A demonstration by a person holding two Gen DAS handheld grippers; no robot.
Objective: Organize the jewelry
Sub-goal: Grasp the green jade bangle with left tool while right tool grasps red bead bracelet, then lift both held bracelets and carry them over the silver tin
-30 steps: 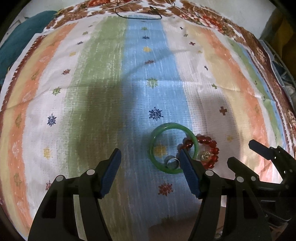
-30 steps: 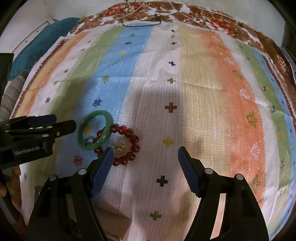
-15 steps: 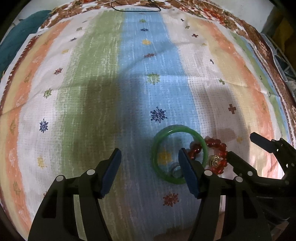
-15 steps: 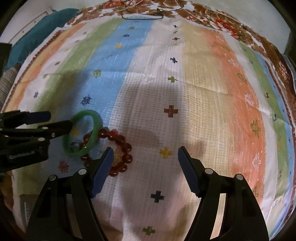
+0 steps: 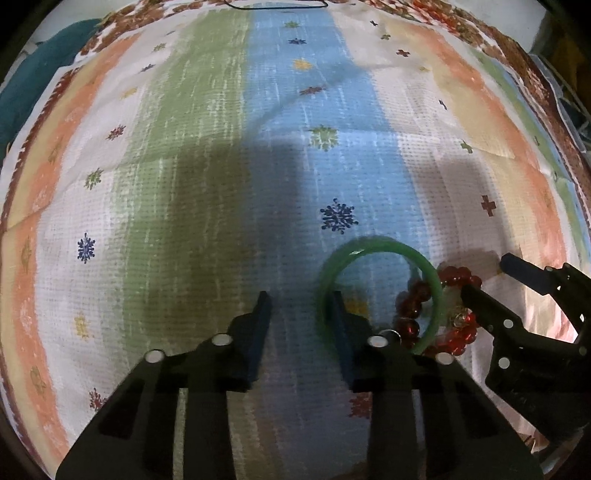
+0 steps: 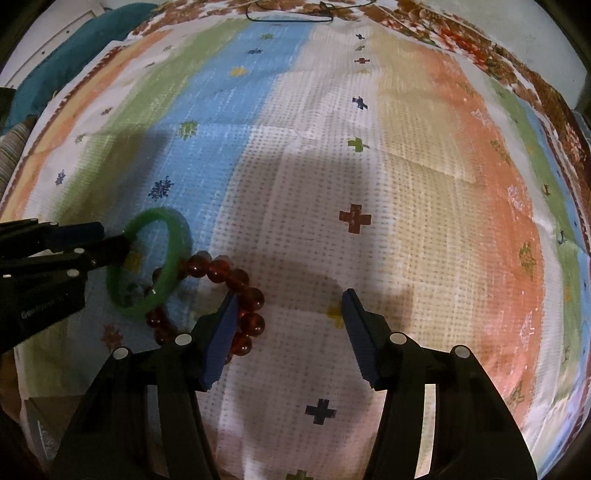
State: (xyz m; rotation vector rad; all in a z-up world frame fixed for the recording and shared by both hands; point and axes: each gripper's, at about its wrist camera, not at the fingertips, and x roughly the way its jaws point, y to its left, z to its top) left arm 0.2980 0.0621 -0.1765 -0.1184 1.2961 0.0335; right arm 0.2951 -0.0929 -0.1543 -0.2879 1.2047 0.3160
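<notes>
A green bangle (image 5: 432,280) lies on the striped cloth (image 5: 207,155), leaning on a red bead bracelet (image 5: 413,299) with a gold charm (image 5: 460,317). A small silver ring (image 5: 389,334) sits inside the bangle. My left gripper (image 5: 300,299) points down and its jaws are closing. Its right finger stands inside the bangle and the bangle's left rim is between the fingers, not pinched. My right gripper (image 6: 288,302) is closing too. Its left finger stands among the red beads (image 6: 251,299), with a few beads between the fingers, not pressed.
A thin black cord (image 6: 291,16) lies at the cloth's far edge. Teal fabric (image 6: 55,55) is bunched beyond the far left corner. Each gripper shows at the side of the other's view, the left gripper (image 6: 110,236) close beside the right one.
Both grippers have sunk toward the jewellery and their jaws have narrowed. The left's right finger now stands inside the bangle. The right's left finger has reached the red beads.
</notes>
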